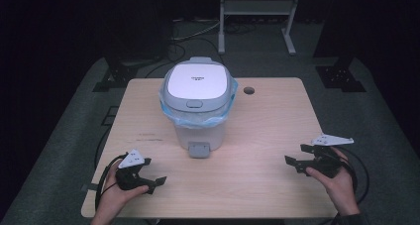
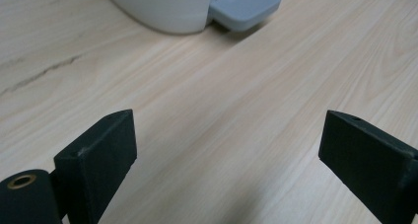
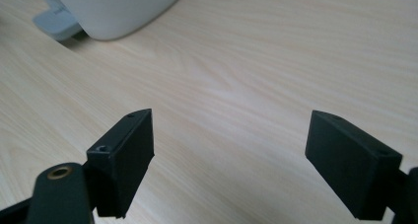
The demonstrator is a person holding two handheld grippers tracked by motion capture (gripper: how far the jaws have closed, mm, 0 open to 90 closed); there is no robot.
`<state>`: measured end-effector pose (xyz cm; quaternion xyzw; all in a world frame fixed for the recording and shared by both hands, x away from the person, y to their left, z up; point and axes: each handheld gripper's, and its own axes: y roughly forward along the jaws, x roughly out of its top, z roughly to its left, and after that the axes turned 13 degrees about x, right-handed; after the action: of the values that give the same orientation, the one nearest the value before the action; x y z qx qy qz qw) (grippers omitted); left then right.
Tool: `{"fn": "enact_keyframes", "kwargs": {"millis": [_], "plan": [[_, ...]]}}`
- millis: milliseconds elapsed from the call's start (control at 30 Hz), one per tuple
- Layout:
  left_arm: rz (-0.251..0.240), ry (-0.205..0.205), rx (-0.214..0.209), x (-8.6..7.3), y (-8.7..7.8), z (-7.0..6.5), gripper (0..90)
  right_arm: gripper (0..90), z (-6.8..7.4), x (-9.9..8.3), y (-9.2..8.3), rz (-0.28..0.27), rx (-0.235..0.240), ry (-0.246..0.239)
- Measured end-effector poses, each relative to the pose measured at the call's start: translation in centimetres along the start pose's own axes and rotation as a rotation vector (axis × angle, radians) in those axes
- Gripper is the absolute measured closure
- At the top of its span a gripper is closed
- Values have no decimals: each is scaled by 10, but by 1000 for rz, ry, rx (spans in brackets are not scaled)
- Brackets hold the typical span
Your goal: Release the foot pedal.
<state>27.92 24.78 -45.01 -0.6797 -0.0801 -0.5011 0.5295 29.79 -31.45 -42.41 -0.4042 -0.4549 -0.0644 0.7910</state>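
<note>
White pedal bin (image 1: 199, 103) with blue liner (image 1: 221, 117) mid-table (image 1: 277, 136), left gripper (image 1: 153, 184) and right gripper (image 1: 292, 163) flanking it, both with jaws apart, nothing between them

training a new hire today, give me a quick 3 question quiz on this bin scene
1. True or false: the lid of the pedal bin is shut.
2. What lies between the jaws of the left claw? A) a bag B) nothing C) the pedal
3. Which part of the bin points toward the person?

Key:
1. True.
2. B; the right claw is open and holds nothing too.
3. The grey pedal, resting low over the table; a blue liner shows under the lid.
</note>
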Motion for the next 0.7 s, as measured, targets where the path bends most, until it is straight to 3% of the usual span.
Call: {"fn": "enact_keyframes", "kwargs": {"millis": [400,700], "plan": [[74,18,35,-12,7,5,60,172,-6,-27,8,96,-41,-22],[118,26,55,-18,13,8,60,172,-8,-38,14,151,-52,-8]]}}
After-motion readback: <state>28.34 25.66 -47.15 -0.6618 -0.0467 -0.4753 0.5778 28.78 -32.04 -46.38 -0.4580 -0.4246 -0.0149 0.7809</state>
